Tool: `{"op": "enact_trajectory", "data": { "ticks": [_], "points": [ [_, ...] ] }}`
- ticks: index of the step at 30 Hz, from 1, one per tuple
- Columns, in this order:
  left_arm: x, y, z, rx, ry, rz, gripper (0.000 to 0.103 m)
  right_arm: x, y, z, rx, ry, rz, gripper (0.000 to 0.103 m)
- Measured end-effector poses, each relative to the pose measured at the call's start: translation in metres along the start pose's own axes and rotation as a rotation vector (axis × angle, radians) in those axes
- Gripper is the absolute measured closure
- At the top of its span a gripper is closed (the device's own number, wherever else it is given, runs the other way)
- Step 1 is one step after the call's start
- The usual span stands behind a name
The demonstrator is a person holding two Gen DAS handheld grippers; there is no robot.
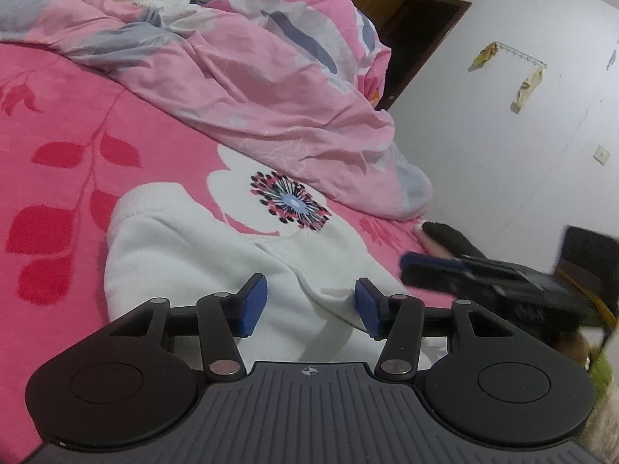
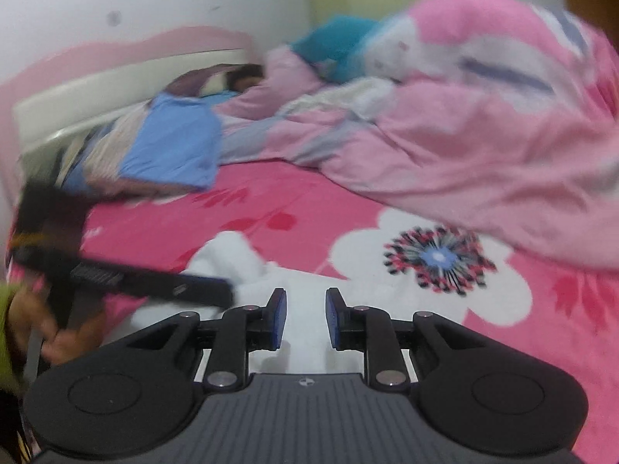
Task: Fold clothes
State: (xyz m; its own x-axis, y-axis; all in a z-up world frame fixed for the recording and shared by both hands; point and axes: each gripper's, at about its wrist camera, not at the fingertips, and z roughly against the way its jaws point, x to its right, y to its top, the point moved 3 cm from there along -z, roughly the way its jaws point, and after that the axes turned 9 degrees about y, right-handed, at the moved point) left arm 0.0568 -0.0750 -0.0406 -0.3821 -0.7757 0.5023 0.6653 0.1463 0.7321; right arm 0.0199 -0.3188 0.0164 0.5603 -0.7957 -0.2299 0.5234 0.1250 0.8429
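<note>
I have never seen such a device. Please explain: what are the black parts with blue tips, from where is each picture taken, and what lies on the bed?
There is no robot here: a person holds one two-finger gripper in each hand. Each picture comes from a camera on one gripper, looking along its fingers. The left gripper and the right gripper are both open and hold nothing. Both hover over a white garment that lies on the pink flowered bed sheet. Behind it is a crumpled pink quilt. The right view is blurred, but a blue cloth shows near the headboard.

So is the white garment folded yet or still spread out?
Partly folded, it seems: the white garment lies bunched on the pink bedsheet, layers overlapping, ribbed hem exposed. Both grippers' jaws are open, gripping nothing.
</note>
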Motion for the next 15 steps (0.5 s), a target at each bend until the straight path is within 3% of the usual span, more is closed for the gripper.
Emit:
{"op": "enact_trajectory", "data": {
  "ticks": [5,9,11,13,15],
  "points": [
    [0.0,-0.001,0.0,0.002,0.001,-0.005,0.053,0.038,0.007,-0.017,-0.016,0.025,-0.149,0.076],
    [0.0,-0.001,0.001,0.005,0.001,-0.005,0.053,0.06,0.006,-0.042,-0.11,0.023,-0.215,0.065],
    [0.0,-0.002,0.001,0.006,-0.001,-0.006,0.053,0.061,0.004,-0.052,-0.137,0.047,-0.236,0.064],
    [0.0,-0.002,0.001,0.008,-0.002,-0.006,0.053,0.059,0.003,-0.058,-0.153,0.081,-0.242,0.066],
    [0.001,-0.001,0.002,0.011,-0.001,-0.008,0.053,0.049,0.003,-0.058,-0.154,0.093,-0.203,0.08]
  ]
}}
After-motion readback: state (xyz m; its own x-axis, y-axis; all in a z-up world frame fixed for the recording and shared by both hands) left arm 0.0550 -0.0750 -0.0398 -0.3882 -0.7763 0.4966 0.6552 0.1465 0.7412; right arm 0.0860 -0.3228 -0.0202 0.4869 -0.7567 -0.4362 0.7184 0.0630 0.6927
